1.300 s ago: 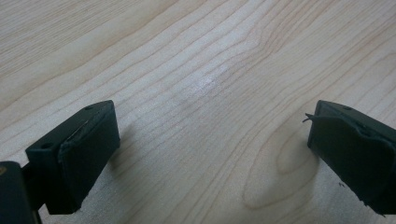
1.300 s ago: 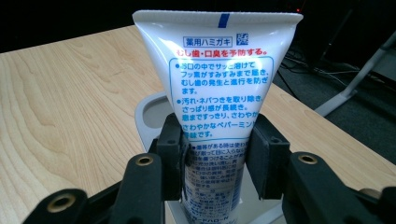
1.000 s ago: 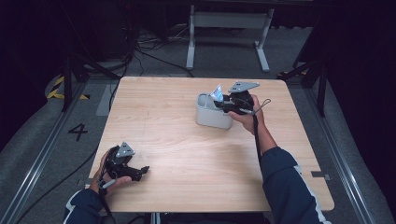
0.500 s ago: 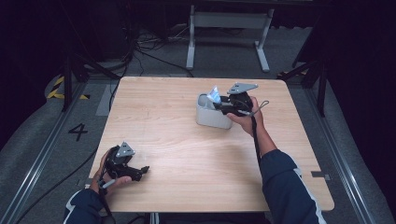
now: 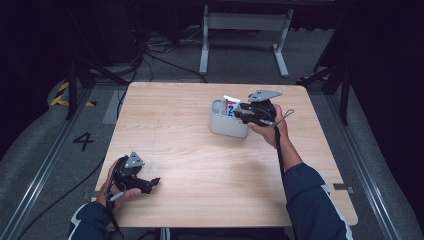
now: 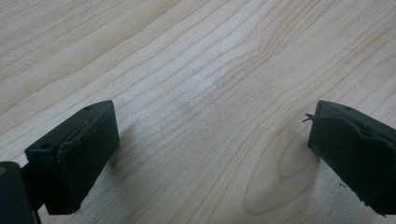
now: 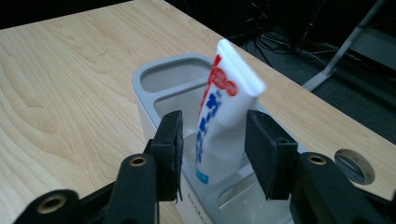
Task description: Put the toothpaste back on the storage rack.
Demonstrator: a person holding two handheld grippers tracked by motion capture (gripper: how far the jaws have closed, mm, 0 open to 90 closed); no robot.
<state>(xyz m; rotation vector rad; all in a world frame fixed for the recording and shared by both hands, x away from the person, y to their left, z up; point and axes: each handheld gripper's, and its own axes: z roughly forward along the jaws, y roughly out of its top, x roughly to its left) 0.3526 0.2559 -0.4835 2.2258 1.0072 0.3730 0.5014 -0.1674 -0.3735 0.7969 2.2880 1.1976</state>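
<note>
A white toothpaste tube (image 7: 219, 116) with red and blue print stands tilted in the middle compartment of a grey holder (image 7: 154, 93) at the table's far right. My right gripper (image 7: 214, 135) is open around it. Its left pad stands a little off the tube, and its right pad is at the tube's edge. From above, the tube (image 5: 231, 106) pokes out of the holder (image 5: 225, 126) with the right gripper (image 5: 240, 113) beside it. My left gripper (image 5: 150, 184) rests open near the front left edge, jaws wide over bare wood (image 6: 210, 140).
The wooden table (image 5: 200, 165) is bare around the holder. A round hole (image 7: 354, 166) sits in the tabletop just beyond the holder. A metal stand (image 5: 245, 22) and loose cables (image 5: 150, 55) lie on the floor past the far edge.
The tube has sunk lower into the holder and the right jaws have parted from it. The left gripper has stayed where it was.
</note>
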